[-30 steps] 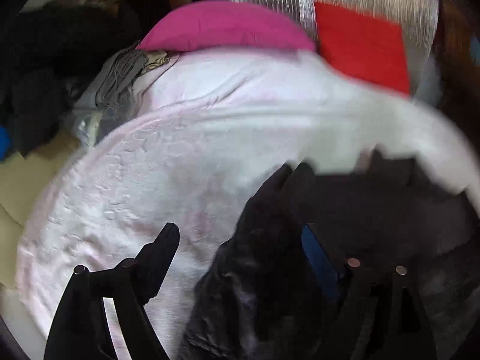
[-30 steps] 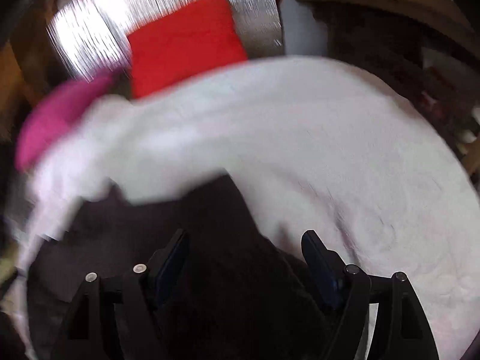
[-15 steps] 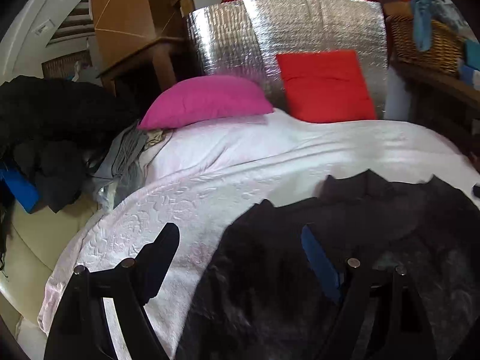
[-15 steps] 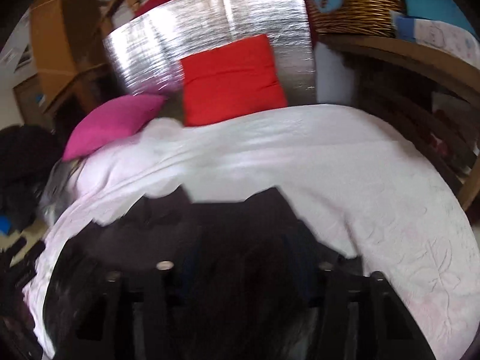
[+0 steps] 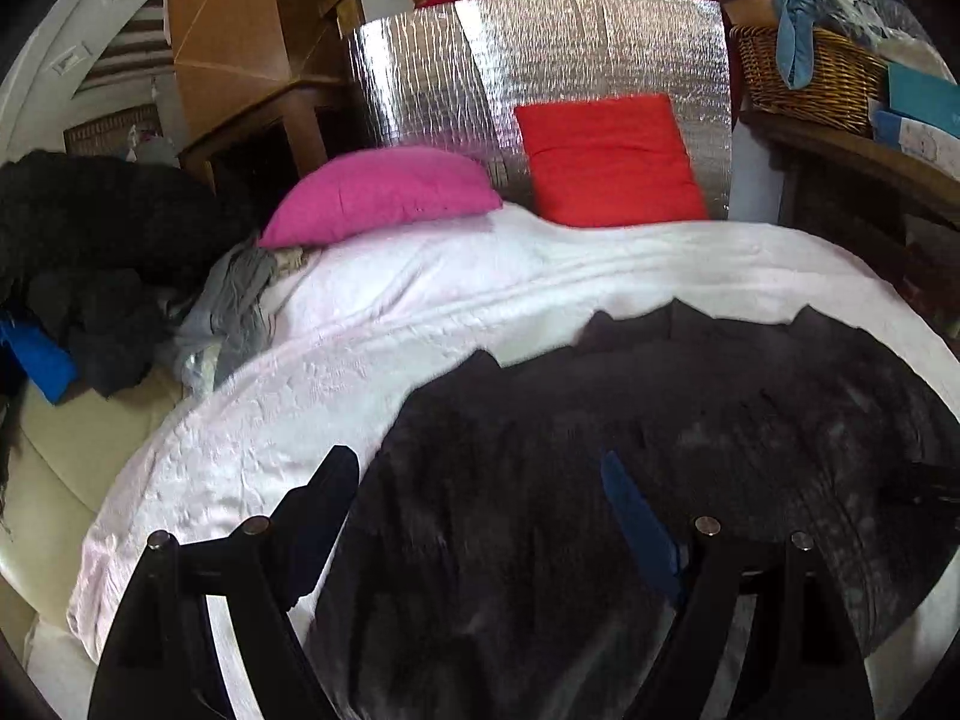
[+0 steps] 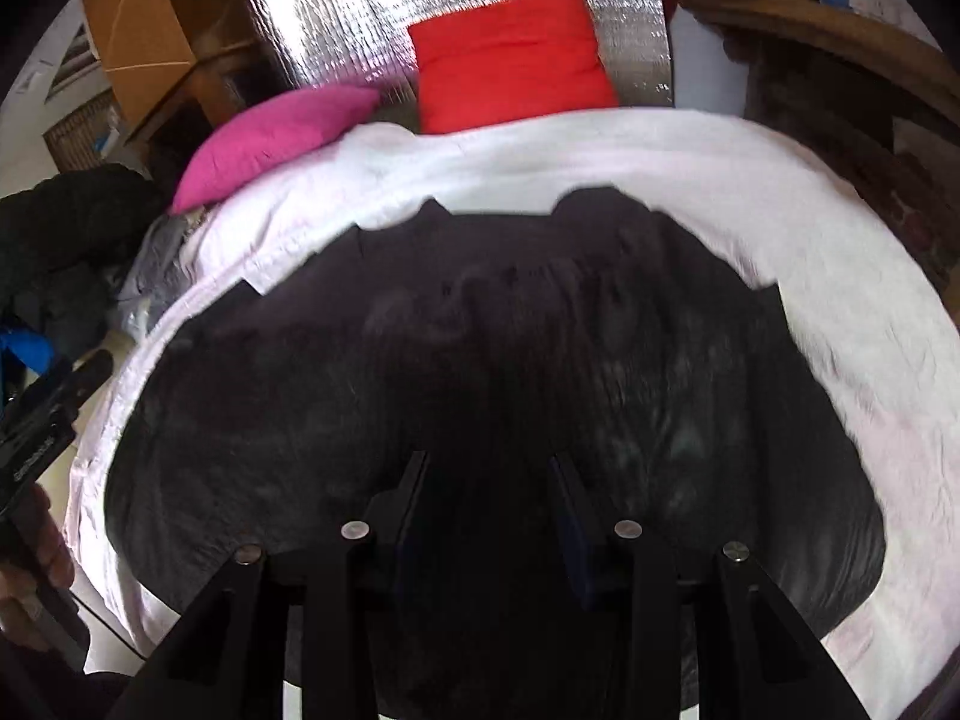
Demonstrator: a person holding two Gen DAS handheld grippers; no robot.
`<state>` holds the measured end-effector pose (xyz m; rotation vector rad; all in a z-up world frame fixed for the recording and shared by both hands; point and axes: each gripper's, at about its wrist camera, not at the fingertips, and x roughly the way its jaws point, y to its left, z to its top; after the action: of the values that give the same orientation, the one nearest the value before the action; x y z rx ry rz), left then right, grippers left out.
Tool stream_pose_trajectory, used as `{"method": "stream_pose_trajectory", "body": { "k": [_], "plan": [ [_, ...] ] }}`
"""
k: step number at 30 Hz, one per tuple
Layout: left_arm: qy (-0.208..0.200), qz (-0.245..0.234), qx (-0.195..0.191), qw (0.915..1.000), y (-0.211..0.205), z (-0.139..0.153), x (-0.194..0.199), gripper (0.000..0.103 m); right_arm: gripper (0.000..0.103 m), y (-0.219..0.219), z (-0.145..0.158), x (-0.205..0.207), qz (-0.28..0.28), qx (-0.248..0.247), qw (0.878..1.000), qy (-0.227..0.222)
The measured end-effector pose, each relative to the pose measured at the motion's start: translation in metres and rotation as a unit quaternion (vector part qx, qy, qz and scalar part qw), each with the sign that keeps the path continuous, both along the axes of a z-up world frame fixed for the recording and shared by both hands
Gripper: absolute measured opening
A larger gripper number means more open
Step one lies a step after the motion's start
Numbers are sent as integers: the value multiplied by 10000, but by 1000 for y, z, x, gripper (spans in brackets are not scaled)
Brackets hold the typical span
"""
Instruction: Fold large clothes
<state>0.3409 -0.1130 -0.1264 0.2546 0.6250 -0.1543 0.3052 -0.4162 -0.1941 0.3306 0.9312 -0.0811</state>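
We count one large dark garment [image 5: 660, 420] spread on the one white bedcover [image 5: 390, 324]. At the head of that bedcover we count two cushions: one pink cushion [image 5: 384, 192] and one red cushion [image 5: 612, 162], with one silver foil panel [image 5: 540, 60] behind them. Off the bedcover's left edge we see one grey garment [image 5: 237, 300] and a heap of dark clothes [image 5: 90, 240], perhaps two or three pieces. Right of the bedcover's head stands one wicker basket [image 5: 804, 78]. We count two grippers, the left gripper [image 5: 474, 516] and the right gripper [image 6: 489, 498].
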Motion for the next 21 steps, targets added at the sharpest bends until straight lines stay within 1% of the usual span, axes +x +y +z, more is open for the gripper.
{"method": "stream_pose_trajectory", "body": {
  "k": [2,4,7,9,10,11,12,14,18,21],
  "plan": [
    [260,-23,-65,9996,0,-13,-3,84,43,-3,-7,1,-48,74,10000,37],
    [604,-24,-44,9982,-3,-29,-4,84,43,0,-10,6,-45,2,10000,48],
    [1206,8,-24,9927,-8,-58,-1,84,43,6,-10,5,-20,-157,9999,41],
    [1251,28,-11,9921,-9,-68,2,87,43,5,-10,5,-14,-123,9999,36],
    [1209,33,24,9927,-9,-70,4,92,43,4,-9,5,-8,-71,10000,34],
    [1164,33,31,9932,-9,-71,7,96,43,3,-9,3,-8,-10,10000,26],
    [1153,8,16,9933,-9,-74,12,96,43,1,-9,2,-6,41,10000,9],
    [1261,-43,55,9920,-11,-79,24,99,43,-2,-10,4,4,104,9999,-29],
    [1272,-107,212,9916,-20,-83,34,100,39,-3,-17,17,2,65,9999,-84],
    [1295,-81,150,9914,-17,-82,32,100,38,-6,-15,17,-34,181,9998,-95]
  ]
}}
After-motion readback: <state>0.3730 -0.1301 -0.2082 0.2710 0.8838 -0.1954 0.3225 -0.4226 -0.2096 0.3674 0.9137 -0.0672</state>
